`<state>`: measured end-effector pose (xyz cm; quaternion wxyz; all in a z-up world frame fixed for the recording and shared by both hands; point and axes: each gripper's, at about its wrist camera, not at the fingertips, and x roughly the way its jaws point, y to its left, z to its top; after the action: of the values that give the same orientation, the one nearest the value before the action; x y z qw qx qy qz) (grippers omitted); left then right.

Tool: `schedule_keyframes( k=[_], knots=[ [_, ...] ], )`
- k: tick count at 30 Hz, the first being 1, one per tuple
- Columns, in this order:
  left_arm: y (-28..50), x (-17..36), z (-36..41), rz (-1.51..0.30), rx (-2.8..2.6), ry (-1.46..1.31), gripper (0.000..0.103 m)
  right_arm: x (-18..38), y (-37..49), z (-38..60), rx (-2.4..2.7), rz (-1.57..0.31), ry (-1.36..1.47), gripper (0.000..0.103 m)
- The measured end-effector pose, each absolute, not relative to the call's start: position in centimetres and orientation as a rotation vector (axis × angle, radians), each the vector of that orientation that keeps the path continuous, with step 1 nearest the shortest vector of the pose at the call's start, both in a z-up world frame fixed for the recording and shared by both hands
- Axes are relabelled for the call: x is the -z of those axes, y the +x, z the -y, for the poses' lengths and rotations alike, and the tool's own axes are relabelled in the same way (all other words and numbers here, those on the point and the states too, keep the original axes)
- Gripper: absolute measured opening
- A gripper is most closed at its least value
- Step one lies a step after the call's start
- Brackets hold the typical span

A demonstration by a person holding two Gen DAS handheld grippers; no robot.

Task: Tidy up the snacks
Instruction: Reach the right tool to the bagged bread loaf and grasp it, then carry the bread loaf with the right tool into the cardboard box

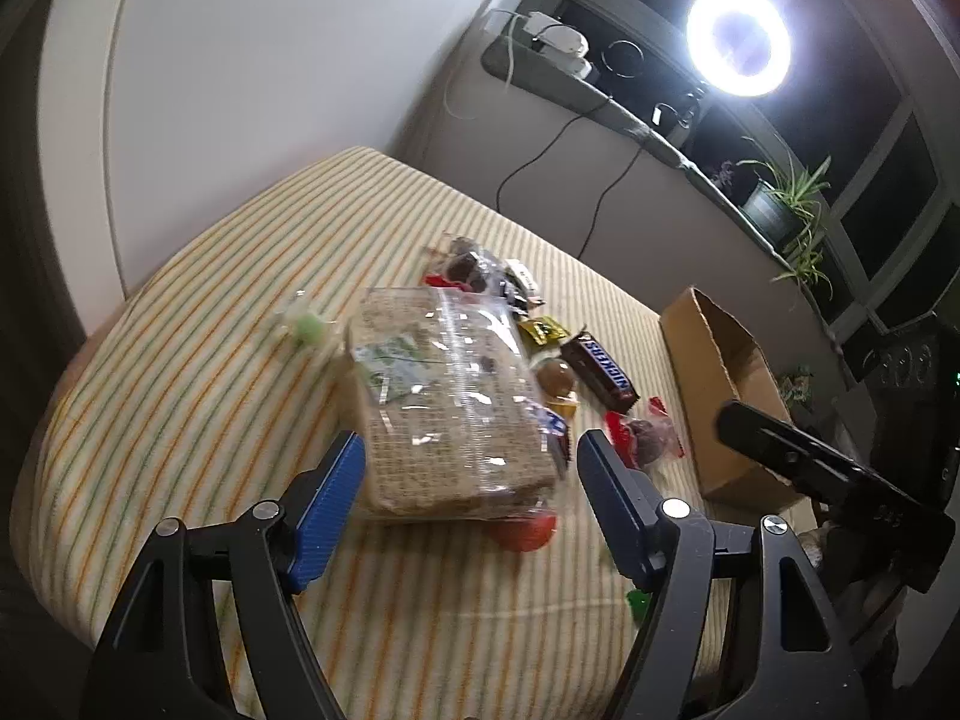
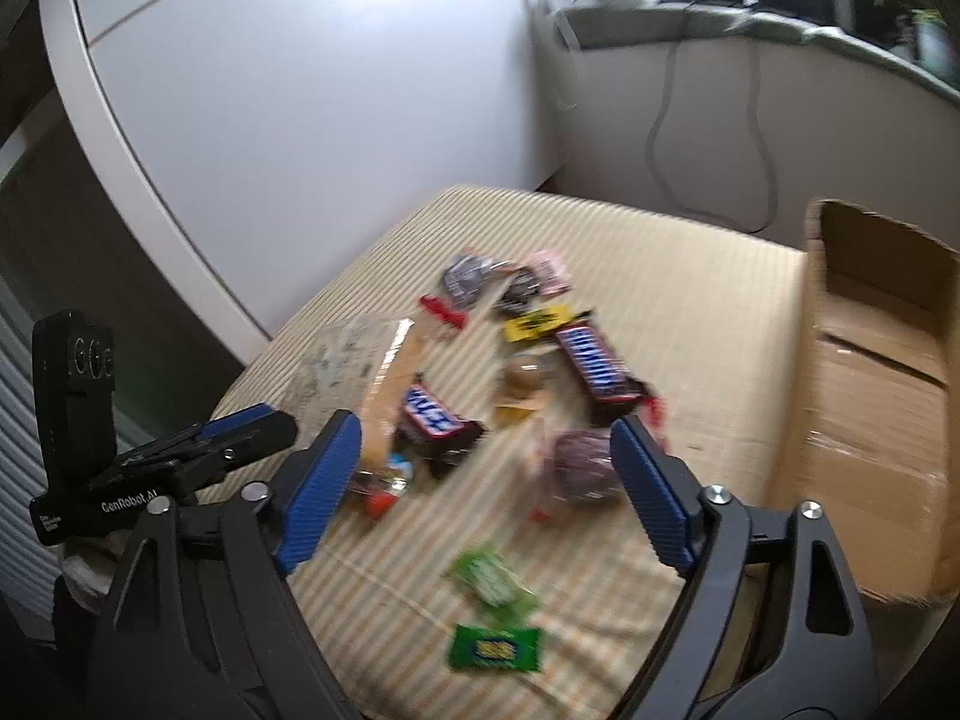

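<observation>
On the striped bed (image 1: 180, 396), the left hand-held gripper (image 1: 471, 456) hangs with jaws apart over a clear cracker packet (image 1: 444, 396). Snack bars (image 2: 591, 369) lie scattered beside it. The right hand-held gripper (image 2: 486, 444) gapes, empty, above them, and a cardboard box (image 2: 870, 396) stands rightmost.

Right wrist view smeared by motion: print on the green packets (image 2: 493, 648) unreadable, round dark sweet (image 2: 581, 463) shows no detail. Box (image 2: 870, 396) cut off at the frame's right edge. In the left wrist view, the clear bag (image 1: 447, 396) hides snacks behind it (one red item (image 1: 521, 531) half showing beneath). Small green sweet (image 1: 309, 329) blurred.
</observation>
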<state>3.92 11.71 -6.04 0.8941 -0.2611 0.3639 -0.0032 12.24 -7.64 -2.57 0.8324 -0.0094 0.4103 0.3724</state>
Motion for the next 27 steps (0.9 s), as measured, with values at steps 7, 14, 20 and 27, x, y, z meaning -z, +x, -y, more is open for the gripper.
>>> schedule_keyframes(
  k=[7,14,20,27],
  knots=[
    [3.8,6.9,-12.9,-0.769,0.023,-0.604,0.072,4.2,13.5,3.6,-0.883,-0.988,0.003,0.074],
    [4.2,7.8,-13.3,-0.794,0.049,-0.630,0.072,6.3,14.6,0.6,-0.944,-1.101,0.027,0.063],
    [4.6,8.3,-13.2,-0.811,0.071,-0.636,0.072,7.7,14.9,-1.1,-0.987,-1.171,0.059,0.051],
    [5.0,8.6,-12.4,-0.825,0.079,-0.605,0.071,8.7,14.9,-3.5,-0.997,-1.187,0.038,0.043]
  ],
)
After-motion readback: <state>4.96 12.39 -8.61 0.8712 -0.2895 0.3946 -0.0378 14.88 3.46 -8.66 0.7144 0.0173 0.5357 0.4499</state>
